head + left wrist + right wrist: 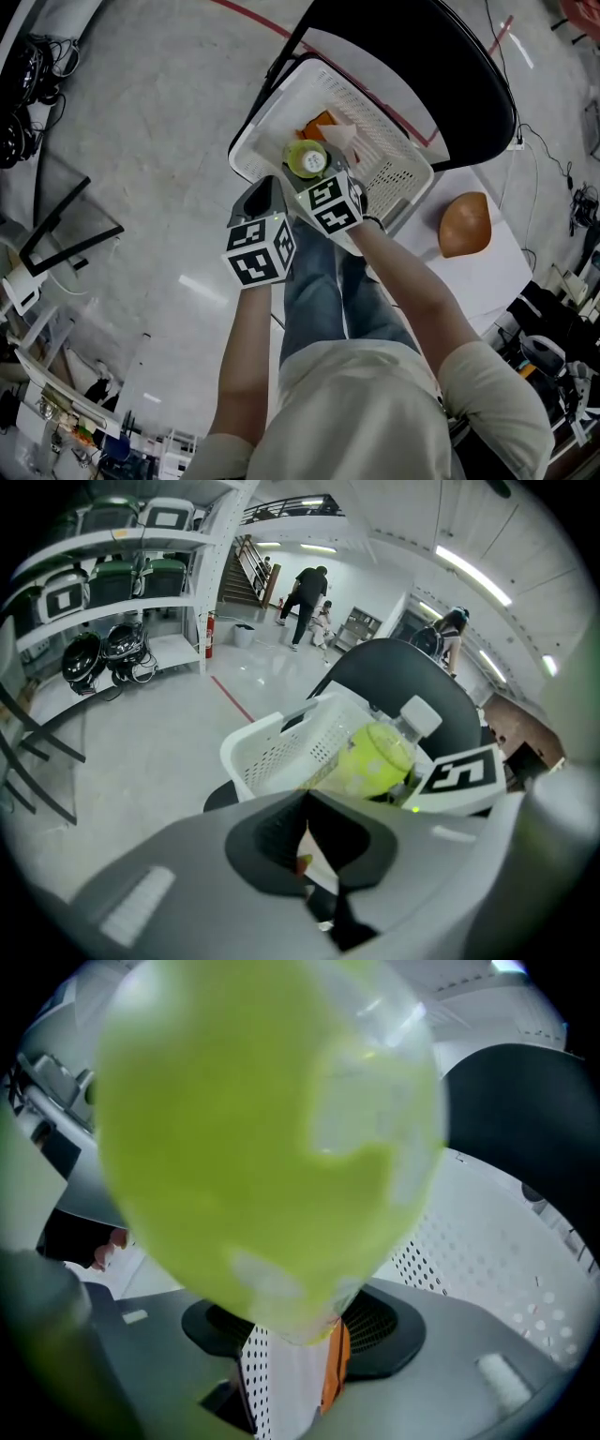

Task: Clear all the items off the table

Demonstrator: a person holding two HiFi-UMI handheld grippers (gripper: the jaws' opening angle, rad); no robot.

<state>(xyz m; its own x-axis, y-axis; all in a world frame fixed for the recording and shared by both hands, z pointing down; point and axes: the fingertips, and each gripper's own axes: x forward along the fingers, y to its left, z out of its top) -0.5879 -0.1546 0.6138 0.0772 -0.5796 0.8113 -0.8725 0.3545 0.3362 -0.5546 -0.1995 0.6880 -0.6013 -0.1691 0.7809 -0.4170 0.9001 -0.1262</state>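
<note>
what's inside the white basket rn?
An orange item lies in the white basket. The right gripper holds a yellow-green bottle over it. The near part of the basket floor is hidden behind bottle and gripper.

The clear plastic bottle of yellow-green drink with a white cap [380, 757] is gripped, tilted, in the right hand-held gripper [300, 1330] over the white perforated plastic basket [398, 161]. A flat orange packet [321, 124] lies inside that basket. An orange-brown rounded lump [466, 225] rests on the white table [497, 267].
</note>
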